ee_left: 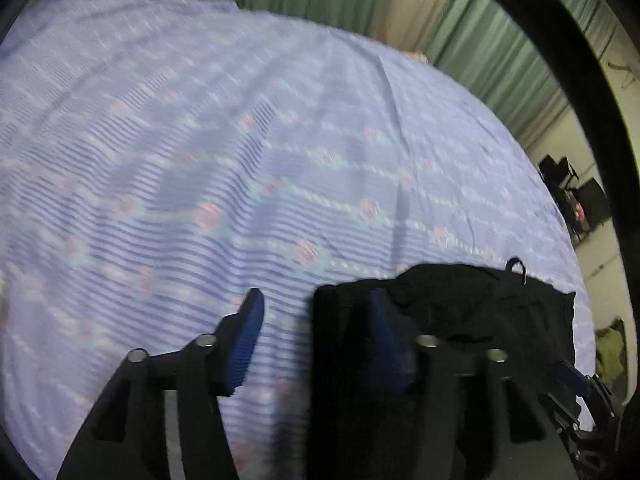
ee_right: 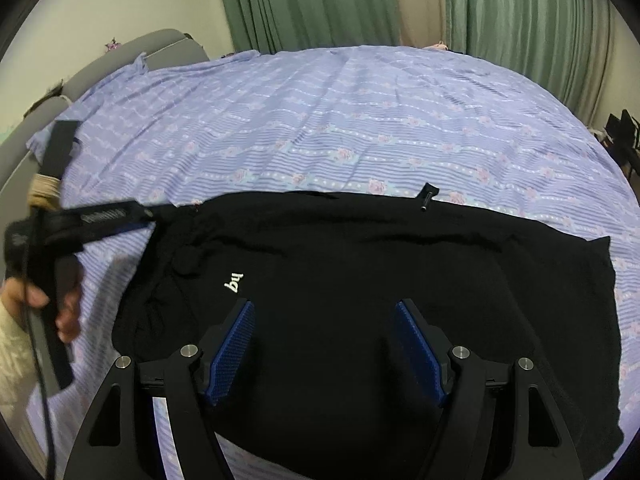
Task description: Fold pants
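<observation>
Black pants (ee_right: 360, 280) lie spread flat on the bed (ee_right: 320, 120), over the purple flowered sheet, laid out wide so a fold can start. My right claw (ee_right: 324, 344) hovers over the middle of the cloth, fingers spread, nothing pinched. My left claw (ee_left: 316, 336) sits at the pants' left edge, also spread; one finger (ee_left: 248, 340) over bare sheet, the other over black fabric, probably lining up an edge grab. No grip yet.
</observation>
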`<state>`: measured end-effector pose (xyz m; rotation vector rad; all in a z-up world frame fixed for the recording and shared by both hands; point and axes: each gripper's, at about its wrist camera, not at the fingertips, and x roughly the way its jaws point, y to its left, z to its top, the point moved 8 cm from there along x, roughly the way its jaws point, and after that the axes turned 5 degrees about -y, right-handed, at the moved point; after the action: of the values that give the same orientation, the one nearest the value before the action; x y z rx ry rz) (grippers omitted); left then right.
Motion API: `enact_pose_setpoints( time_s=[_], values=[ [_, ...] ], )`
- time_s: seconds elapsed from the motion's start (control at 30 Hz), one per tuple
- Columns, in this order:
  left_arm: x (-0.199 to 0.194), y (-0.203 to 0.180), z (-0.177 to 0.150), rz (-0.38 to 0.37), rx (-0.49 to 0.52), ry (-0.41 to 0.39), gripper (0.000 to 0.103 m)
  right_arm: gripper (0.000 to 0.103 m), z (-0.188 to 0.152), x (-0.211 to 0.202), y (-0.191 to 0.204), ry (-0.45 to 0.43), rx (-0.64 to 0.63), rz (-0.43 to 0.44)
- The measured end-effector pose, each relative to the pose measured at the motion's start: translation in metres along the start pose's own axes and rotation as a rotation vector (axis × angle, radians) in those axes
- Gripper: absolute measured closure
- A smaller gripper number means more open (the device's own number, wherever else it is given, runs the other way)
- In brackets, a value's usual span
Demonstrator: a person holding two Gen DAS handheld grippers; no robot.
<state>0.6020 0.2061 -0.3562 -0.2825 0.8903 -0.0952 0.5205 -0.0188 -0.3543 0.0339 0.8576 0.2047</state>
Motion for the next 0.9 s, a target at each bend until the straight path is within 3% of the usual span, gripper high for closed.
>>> enact_pose_setpoints(
  time_s=[0.07, 0.2, 0.4, 0.53, 0.67, 0.9],
  values=[
    [-0.020, 0.002, -0.002, -0.012, -0.002, -0.023, 0.035, 0.030, 0.000, -0.006, -0.003, -0.009, 0.000, -0.008],
    [-0.058, -0.001, -0.030, -0.049, -0.006, -0.012, 0.035, 0.030, -0.002, -0.022, -0.011, -0.036, -0.009, -0.048],
    [-0.084, -0.016, -0.096, -0.137, -0.189, 0.073, 0.033, 0.030, -0.011, -0.042, -0.023, -0.038, -0.019, -0.069],
    [-0.071, -0.024, -0.133, -0.210, -0.386, 0.142, 0.033, 0.029, -0.025, -0.052, -0.032, -0.007, -0.025, -0.088],
    [-0.052, -0.023, -0.142, -0.250, -0.530, 0.131, 0.033, 0.029, -0.042, -0.062, -0.041, 0.030, -0.021, -0.100],
    [-0.017, -0.020, -0.133, -0.251, -0.622, 0.092, 0.033, 0.029, -0.056, -0.065, -0.048, 0.057, 0.012, -0.094]
  ],
)
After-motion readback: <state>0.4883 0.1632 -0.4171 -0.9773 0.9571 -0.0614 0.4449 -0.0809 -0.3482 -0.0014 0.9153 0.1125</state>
